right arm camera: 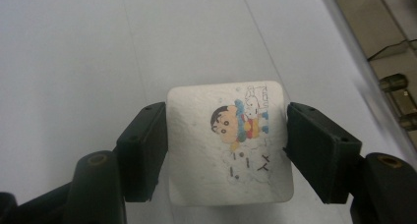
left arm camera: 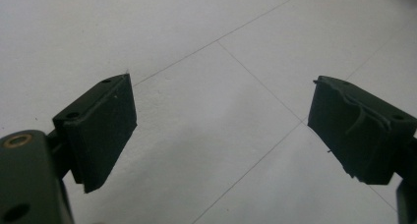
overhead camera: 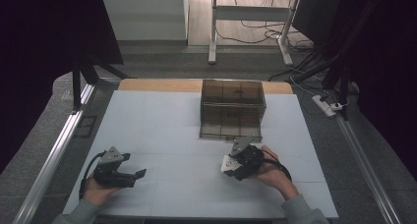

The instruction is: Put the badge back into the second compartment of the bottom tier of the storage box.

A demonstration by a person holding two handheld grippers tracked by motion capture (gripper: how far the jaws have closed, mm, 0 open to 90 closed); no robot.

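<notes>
Right tongs (right arm camera: 227, 150) clamp a white cartoon-printed pack (right arm camera: 228, 143) by its sides near the counter's (overhead camera: 162, 116) front edge, ready for carrying; left tongs (left arm camera: 221, 135) gape empty.

Two tools are at the counter (overhead camera: 162, 116), one in each of two hands: the left tool (overhead camera: 138, 165) with nothing between its jaws, and the right tool (overhead camera: 227, 164) clamped on a single white pad (right arm camera: 228, 143). That pad carries one cartoon print. One counter bears everything. One clear box (overhead camera: 232, 108) stands on it, divided into compartments whose number cannot be made out. One white frame (overhead camera: 251, 22) stands on the floor beyond.
</notes>
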